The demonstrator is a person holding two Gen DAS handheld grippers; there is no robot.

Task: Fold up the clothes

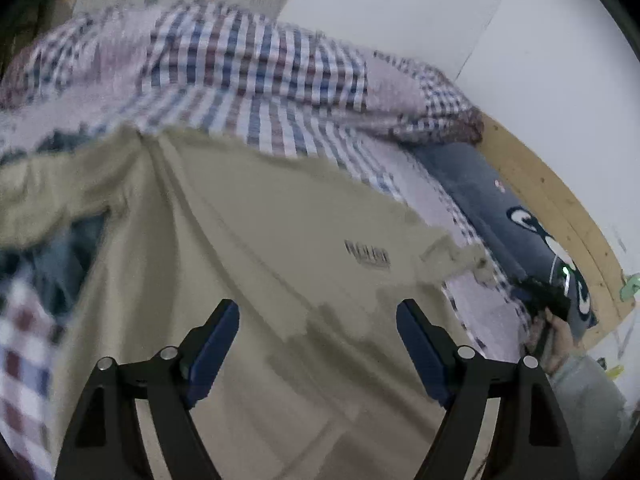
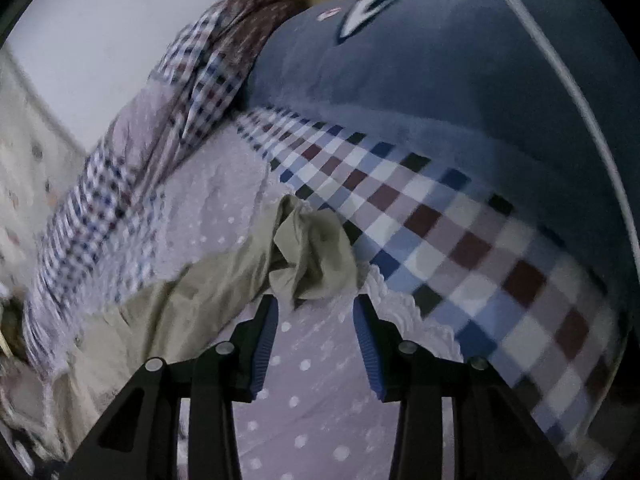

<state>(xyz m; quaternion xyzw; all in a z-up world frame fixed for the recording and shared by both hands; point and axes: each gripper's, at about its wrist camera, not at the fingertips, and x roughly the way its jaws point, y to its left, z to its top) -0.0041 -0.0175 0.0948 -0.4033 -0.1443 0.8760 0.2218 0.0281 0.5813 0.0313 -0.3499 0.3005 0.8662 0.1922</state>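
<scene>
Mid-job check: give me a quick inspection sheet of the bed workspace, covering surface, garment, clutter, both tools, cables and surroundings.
Surface: bed with a checked and dotted bedspread.
Job's things: khaki garment spread out, small printed mark on it; its bunched sleeve end lies just ahead of the right tool.
Clutter: navy pillow with white print along the bed's edge; rumpled checked quilt at the far side.
Grippers: left tool open above the garment, holding nothing; right tool open, the sleeve end at its tips but not clamped.
Cables: nothing seen.
Surroundings: white wall, wooden bed frame.
</scene>
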